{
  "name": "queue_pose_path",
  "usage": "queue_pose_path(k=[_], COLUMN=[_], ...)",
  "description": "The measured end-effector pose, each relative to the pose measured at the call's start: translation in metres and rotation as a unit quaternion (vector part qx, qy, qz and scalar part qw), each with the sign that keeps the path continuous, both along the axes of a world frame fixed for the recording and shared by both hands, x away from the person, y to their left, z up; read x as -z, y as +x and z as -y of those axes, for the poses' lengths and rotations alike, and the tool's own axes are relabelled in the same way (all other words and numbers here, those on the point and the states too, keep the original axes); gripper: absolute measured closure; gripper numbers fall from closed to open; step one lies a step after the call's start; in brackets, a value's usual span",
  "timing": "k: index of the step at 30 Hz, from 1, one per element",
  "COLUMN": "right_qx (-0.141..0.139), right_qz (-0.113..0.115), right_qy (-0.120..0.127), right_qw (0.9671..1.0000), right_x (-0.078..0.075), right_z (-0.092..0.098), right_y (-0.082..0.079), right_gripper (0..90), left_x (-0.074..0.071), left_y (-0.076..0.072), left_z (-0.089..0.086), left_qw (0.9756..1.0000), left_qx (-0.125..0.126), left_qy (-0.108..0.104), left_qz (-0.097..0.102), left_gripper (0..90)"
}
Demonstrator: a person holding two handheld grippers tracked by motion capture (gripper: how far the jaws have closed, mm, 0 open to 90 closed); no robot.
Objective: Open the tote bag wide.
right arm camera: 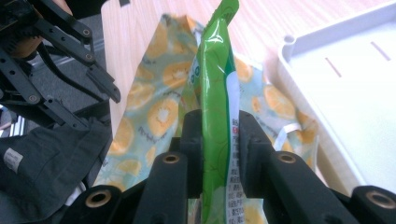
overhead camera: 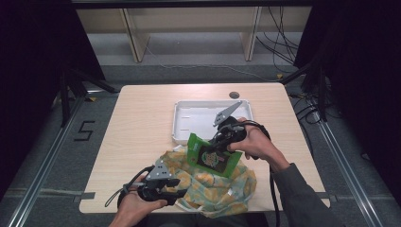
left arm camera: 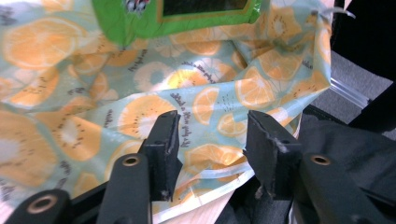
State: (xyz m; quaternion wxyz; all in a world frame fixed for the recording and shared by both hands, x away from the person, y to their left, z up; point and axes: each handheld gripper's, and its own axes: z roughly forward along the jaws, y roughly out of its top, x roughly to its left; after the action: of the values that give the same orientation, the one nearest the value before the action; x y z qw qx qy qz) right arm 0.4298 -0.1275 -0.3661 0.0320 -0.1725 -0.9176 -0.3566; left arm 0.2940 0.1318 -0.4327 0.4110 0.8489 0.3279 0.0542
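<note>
At the near edge of the light wooden table (overhead camera: 142, 118), the left gripper (overhead camera: 172, 188) is held in a hand, its fingers (left arm camera: 164, 140) released and parted, with nothing pressed between them. Just beyond them a soft, crumpled fabric bag printed with orange and kiwi slices on pale blue-green (overhead camera: 213, 182) is spread across the near middle of the table, its hem hanging over the table's front edge beside the left gripper. A white drawstring can be seen at the bag's right side.

Above the bag, a glossy bright green plastic snack packet with a dark printed panel (overhead camera: 213, 158) is held off the table, tilted. In the right gripper view it is seen edge-on, upright, with small print on a white strip. It is grasped by the right gripper (overhead camera: 218, 144), whose fingers (right arm camera: 194, 140) are clenched on both faces of the packet.

Farther back, just beyond the packet, a shallow white rectangular plastic tray (overhead camera: 182, 123) is set on the table's far middle. Bare tabletop is left open to the left of the tray and bag, and a narrower strip to the right. Beyond the far edge, grey floor and pale shelving are seen.
</note>
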Motion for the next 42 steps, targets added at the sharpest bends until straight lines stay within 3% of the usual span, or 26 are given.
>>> queue_pose_path(k=[1, 2, 3, 5, 6, 7, 11, 14, 15, 22, 23, 26, 28, 29, 30, 33, 34, 35, 36, 37, 38, 39, 42], right_qx=[0.004, -0.009, 0.004, 0.005, 0.008, 0.003, 0.011, 0.023, 0.02, 0.044, 0.047, 0.073, 0.083, 0.092, 0.097, 0.122, 0.126, 0.136, 0.14, 0.148, 0.146, 0.154, 0.176], right_qz=[-0.001, 0.012, 0.006, 0.01, 0.017, 0.016, 0.019, 0.016, 0.024, 0.036, 0.035, 0.028, 0.029, 0.031, 0.033, 0.037, 0.033, 0.033, 0.032, 0.033, 0.049, 0.037, 0.03], right_qy=[0.003, 0.014, 0.012, 0.019, 0.021, 0.027, 0.042, 0.051, 0.055, 0.08, 0.08, 0.095, 0.105, 0.106, 0.109, 0.126, 0.123, 0.132, 0.128, 0.137, 0.134, 0.137, 0.144], right_qw=[1.0, 0.9998, 0.9999, 0.9998, 0.9996, 0.9995, 0.9989, 0.9983, 0.998, 0.9952, 0.9951, 0.9924, 0.9906, 0.9896, 0.9888, 0.9838, 0.9838, 0.9812, 0.9814, 0.9788, 0.9789, 0.9779, 0.9734], right_x=[-0.002, -0.003, -0.006, -0.008, -0.01, -0.012, -0.019, -0.025, -0.027, -0.034, -0.035, -0.036, -0.036, -0.036, -0.036, -0.033, -0.033, -0.031, -0.031, -0.029, -0.028, -0.026, -0.022], right_z=[0.002, 0.003, 0.005, 0.008, 0.011, 0.013, 0.019, 0.024, 0.026, 0.039, 0.042, 0.051, 0.055, 0.059, 0.062, 0.068, 0.071, 0.072, 0.074, 0.075, 0.078, 0.079, 0.083], right_y=[-0.001, 0.002, 0.001, 0.001, 0.002, 0.003, 0.003, 0.002, 0.003, 0.009, 0.01, 0.015, 0.019, 0.021, 0.024, 0.031, 0.032, 0.034, 0.036, 0.038, 0.042, 0.044, 0.049], right_gripper=[76.0, 76.0, 76.0, 76.0, 76.0, 76.0, 76.0, 76.0, 76.0, 76.0, 76.0, 76.0, 76.0, 76.0, 76.1, 76.1, 76.0, 76.0, 76.0, 76.0, 76.0, 76.0, 76.0], left_x=[-0.001, -0.003, -0.003, -0.005, -0.005, -0.006, -0.005, -0.006, -0.006, -0.004, -0.004, -0.002, -0.002, 0.0, 0.001, 0.005, 0.006, 0.007, 0.008, 0.01, 0.011, 0.012, 0.014], left_y=[-0.001, -0.001, -0.002, -0.003, -0.004, -0.004, -0.007, -0.008, -0.008, -0.012, -0.012, -0.014, -0.015, -0.014, -0.015, -0.016, -0.016, -0.017, -0.018, -0.018, -0.018, -0.02, -0.02], left_z=[-0.001, -0.004, -0.006, -0.01, -0.011, -0.014, -0.02, -0.027, -0.029, -0.043, -0.045, -0.049, -0.052, -0.053, -0.054, -0.057, -0.058, -0.058, -0.059, -0.059, -0.061, -0.06, -0.064], left_qw=[1.0, 1.0, 0.9999, 0.9999, 0.9997, 0.9999, 0.9995, 0.9997, 0.9996, 0.9989, 0.9989, 0.9981, 0.9983, 0.9983, 0.998, 0.9975, 0.9973, 0.9967, 0.9968, 0.9966, 0.9964, 0.9958, 0.9954], left_qx=[-0.005, -0.003, -0.009, -0.01, -0.02, -0.008, -0.027, -0.024, -0.027, -0.047, -0.045, -0.061, -0.058, -0.057, -0.061, -0.067, -0.069, -0.076, -0.075, -0.077, -0.078, -0.088, -0.093], left_qy=[-0.005, 0.002, -0.007, -0.005, -0.016, -0.004, -0.013, -0.004, -0.003, 0.001, 0.005, 0.004, 0.011, 0.011, 0.014, 0.021, 0.025, 0.026, 0.028, 0.026, 0.031, 0.025, 0.019], left_qz=[0.002, 0.0, 0.0, 0.002, 0.001, 0.005, 0.0, 0.003, 0.011, 0.001, 0.008, 0.002, -0.001, 0.008, -0.002, 0.003, -0.001, -0.001, 0.006, 0.009, 0.012, 0.01, 0.014], left_gripper=[53.2, 52.7, 52.2, 51.7, 51.6, 51.4, 49.2, 47.9, 47.3, 43.7, 43.2, 42.0, 41.3, 40.9, 40.4, 38.6, 38.2, 37.4, 36.6, 35.8, 35.2, 34.4, 33.0])
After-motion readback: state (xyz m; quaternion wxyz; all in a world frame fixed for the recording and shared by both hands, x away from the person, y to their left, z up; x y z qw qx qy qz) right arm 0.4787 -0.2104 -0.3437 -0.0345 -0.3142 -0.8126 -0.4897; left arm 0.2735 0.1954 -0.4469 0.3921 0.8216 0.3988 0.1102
